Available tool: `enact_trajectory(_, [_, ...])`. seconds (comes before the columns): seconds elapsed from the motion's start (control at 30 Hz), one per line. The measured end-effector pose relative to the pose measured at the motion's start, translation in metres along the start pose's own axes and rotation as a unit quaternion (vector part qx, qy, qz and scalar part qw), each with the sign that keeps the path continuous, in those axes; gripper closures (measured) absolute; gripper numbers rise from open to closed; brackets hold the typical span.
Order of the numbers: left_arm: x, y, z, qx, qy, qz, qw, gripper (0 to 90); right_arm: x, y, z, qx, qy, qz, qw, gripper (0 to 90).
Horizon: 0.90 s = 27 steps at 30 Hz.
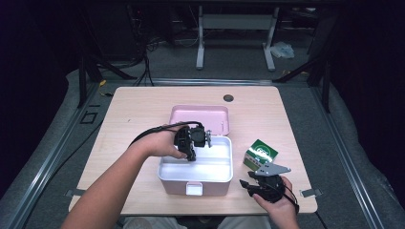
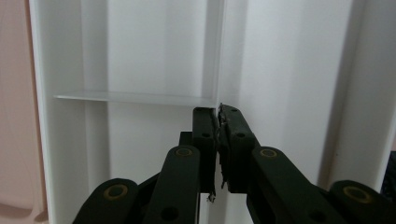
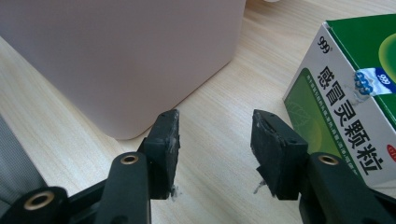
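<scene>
The pink box [image 1: 196, 174] sits open on the bench [image 1: 129, 114], its lid [image 1: 199, 118] lying just behind it. The left tongs [image 1: 208, 138] reach inside the box, jaws pressed together on the thin white divider [image 2: 140, 97] edge, it seems, though I cannot tell whether they truly pinch it. The right tongs [image 3: 215, 140] rest spread and empty just right of the box, with the green medicine carton [image 1: 260, 154] beside them. Probably the tray is being steadied or lifted; next, the carton needs grasping and lowering into the box.
</scene>
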State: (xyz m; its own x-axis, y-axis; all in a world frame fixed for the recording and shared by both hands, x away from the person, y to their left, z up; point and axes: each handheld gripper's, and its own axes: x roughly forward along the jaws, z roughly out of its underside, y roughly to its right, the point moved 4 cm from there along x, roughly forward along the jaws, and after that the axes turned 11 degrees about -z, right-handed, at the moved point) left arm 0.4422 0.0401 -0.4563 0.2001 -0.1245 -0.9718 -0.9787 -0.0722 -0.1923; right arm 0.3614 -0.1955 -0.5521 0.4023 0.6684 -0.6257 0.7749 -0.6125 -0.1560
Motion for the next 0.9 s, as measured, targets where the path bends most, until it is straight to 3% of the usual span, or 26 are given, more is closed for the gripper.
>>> enact_trajectory(0.37, [0.0055, 0.0006, 0.0, 0.001, -0.004, 0.001, 1.0, 87.1, 0.0, 0.0001, 0.0, 0.0, 0.0, 0.0, 1.0, 51.9])
enact_trajectory(0.6, [0.0053, 0.002, -0.0002, -0.012, -0.005, 0.009, 0.9999, 87.7, 0.0, -0.0003, 0.0001, 0.001, -0.003, 0.001, 1.0, 51.8])
enact_trajectory(0.9, [0.0053, 0.0016, -0.0006, 0.004, -0.001, 0.012, 0.9999, 88.6, 0.0001, -0.0004, -0.0001, 0.0, -0.003, 0.0, 1.0, 51.8])
